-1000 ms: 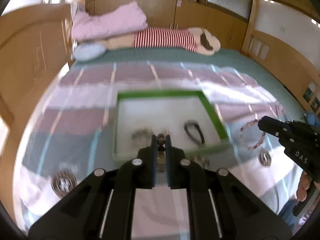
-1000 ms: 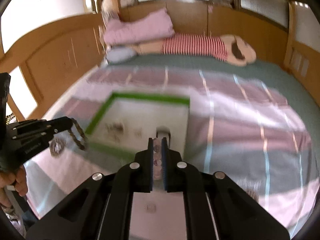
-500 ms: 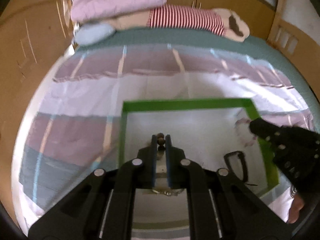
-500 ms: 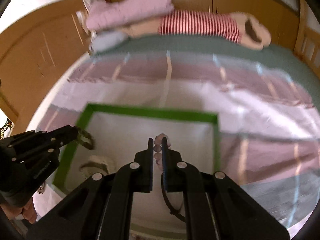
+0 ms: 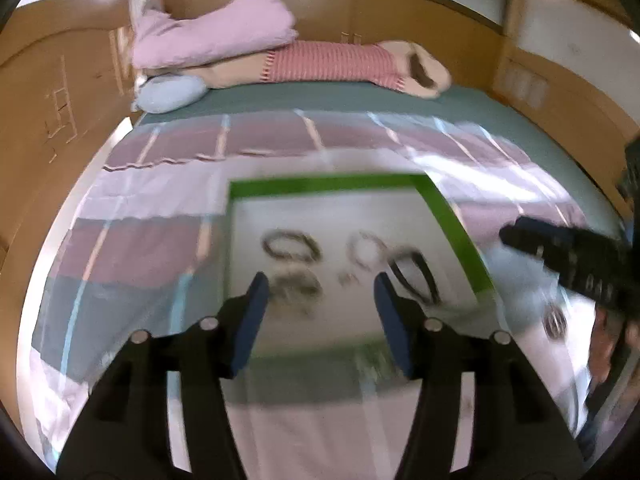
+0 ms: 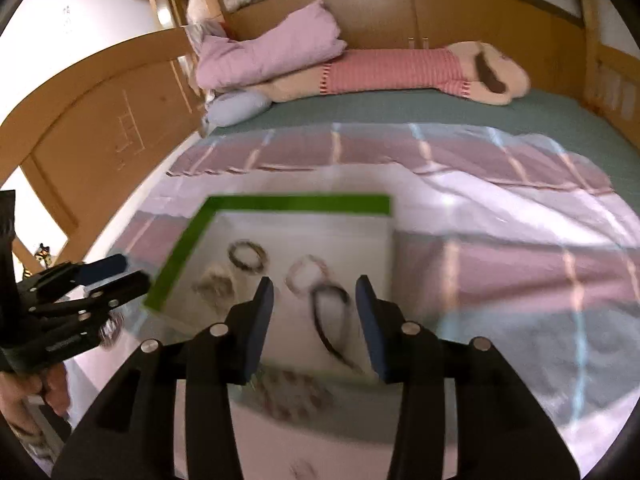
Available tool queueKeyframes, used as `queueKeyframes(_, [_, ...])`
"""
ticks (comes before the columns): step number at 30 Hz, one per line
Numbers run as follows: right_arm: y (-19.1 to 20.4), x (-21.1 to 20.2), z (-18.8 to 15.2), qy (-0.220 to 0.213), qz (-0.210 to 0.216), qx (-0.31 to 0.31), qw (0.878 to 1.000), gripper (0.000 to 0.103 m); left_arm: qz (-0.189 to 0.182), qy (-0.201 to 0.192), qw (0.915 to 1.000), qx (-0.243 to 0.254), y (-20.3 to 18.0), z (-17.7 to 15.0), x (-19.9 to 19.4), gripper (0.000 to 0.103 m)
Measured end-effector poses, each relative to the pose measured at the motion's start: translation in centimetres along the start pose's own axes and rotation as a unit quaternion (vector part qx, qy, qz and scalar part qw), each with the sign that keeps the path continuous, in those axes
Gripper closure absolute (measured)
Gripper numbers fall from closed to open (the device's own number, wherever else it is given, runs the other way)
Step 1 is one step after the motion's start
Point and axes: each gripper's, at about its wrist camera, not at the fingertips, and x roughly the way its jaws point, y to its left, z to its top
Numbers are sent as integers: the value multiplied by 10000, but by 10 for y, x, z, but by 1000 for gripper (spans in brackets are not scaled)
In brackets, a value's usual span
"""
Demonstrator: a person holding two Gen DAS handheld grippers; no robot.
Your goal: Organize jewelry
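A green-rimmed white tray (image 5: pixel 444 208) lies on the bed and shows in both views (image 6: pixel 180 248). In it lie a dark beaded bracelet (image 5: pixel 290 246), a pale pink beaded bracelet (image 5: pixel 366 250), a black cord loop (image 5: pixel 414 276) and a blurred metal chain piece (image 5: pixel 298 286). My left gripper (image 5: pixel 320 296) is open and empty above the tray's near edge. My right gripper (image 6: pixel 314 300) is open and empty over the black cord loop (image 6: pixel 332 312). The pink bracelet (image 6: pixel 308 274) and dark bracelet (image 6: pixel 248 256) lie just beyond it.
A round ornament (image 5: pixel 554 322) lies on the striped bedspread right of the tray. A beaded piece (image 6: pixel 292 394) lies in front of the tray. Pink pillow (image 5: pixel 212 40) and a striped plush (image 5: pixel 340 66) lie at the headboard. Wooden walls surround the bed.
Both grippers were shut on bracelets and have opened. The dark and pink bracelets now lie in the tray. Both grippers have pulled back from the tray.
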Motion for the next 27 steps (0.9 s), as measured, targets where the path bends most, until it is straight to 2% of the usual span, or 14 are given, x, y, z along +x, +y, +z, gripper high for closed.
queueKeyframes(2, [-9,5,-23,337,-139,70,9993,61,-53,272,9996,85,-10,-19,7,51])
queueKeyframes(5, [-17,36,-58,956,-148,424,9944,61,-206,824,9963,-155,-19,-37,41,57])
queueKeyframes(7, [-11,54,-70,1127,-162,401,9927,61,-187,1047,9942,-174,-28,-44,63,59])
queueKeyframes(12, [11,82,-81,1305,-67,313,9909,61,-72,1247,9917,-305,-36,-45,96,59])
queueKeyframes(14, [18,91,-80,1329,-94,253,9908,61,-15,1347,9902,-382,-32,-46,106,66])
queueKeyframes(16, [22,99,-78,1358,-139,196,9904,64,22,1460,9884,-420,-28,-50,115,74])
queueKeyframes(18, [27,104,-76,1434,-143,125,9895,79,47,1571,9865,-451,-25,-55,122,78])
queueKeyframes(19, [28,105,-77,1443,-162,68,9894,84,45,1591,9862,-448,-22,-58,123,81])
queueKeyframes(20, [31,104,-79,1456,-194,-49,9891,94,53,1598,9863,-416,-20,-62,122,85])
queueKeyframes(22, [33,102,-82,1497,-157,-133,9885,94,32,1609,9863,-365,-17,-67,120,89])
queueKeyframes(27, [26,76,-105,1587,-45,-250,9870,95,-63,1653,9857,-323,-7,-85,100,90])
